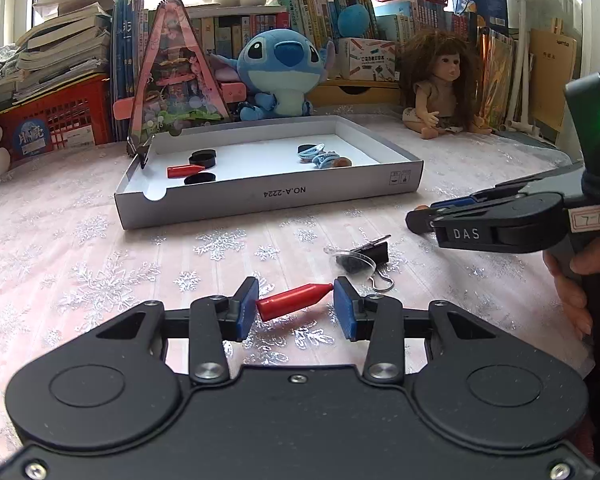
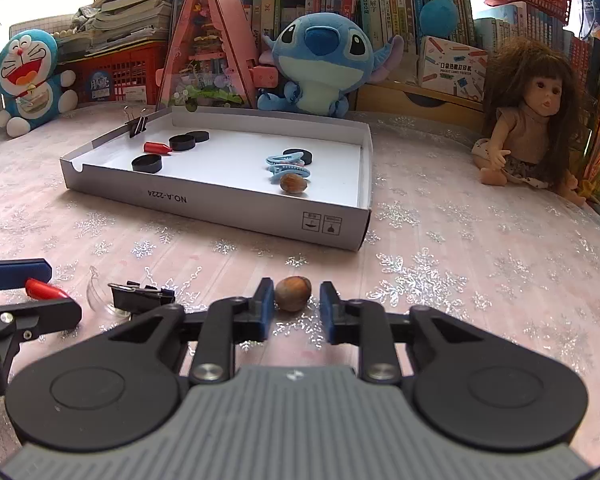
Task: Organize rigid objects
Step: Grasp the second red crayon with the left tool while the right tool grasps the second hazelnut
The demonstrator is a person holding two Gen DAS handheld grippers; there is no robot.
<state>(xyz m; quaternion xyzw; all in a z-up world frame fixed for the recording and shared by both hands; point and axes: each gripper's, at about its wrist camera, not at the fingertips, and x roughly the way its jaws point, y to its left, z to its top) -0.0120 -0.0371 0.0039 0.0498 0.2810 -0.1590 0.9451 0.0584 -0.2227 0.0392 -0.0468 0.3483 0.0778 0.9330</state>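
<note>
Left gripper (image 1: 296,306): your fingers are pinching the red peg (image 1: 288,301) end to end. Its flat base is on the left pad and its pointed tip on the right pad. The peg sits crosswise, tip slightly raised, above the snowflake tablecloth (image 1: 100,260).

Right gripper (image 2: 296,308): your fingers are spread just wider than the brown nut (image 2: 293,293). The nut lies on the cloth between the pads, touching the left pad, with a narrow gap to the right pad, so there is no squeeze yet. Your hand (image 1: 572,280) is on that gripper's handle.

Between the two grippers, on the cloth, lie a black binder clip (image 1: 370,250) and a clear plastic piece (image 1: 352,260), touching each other.

Farther back is the white cardboard box (image 1: 268,200), open on top. At its left end are a second red peg (image 1: 186,171) and three black discs (image 1: 202,158). At its right end are blue hair clips (image 1: 316,156), another black disc and a second nut (image 2: 294,183). Another binder clip (image 2: 138,125) is clamped on the box's far left rim.

Behind the box sit a blue plush toy (image 1: 280,68) and a doll (image 1: 440,80), in front of the books.
</note>
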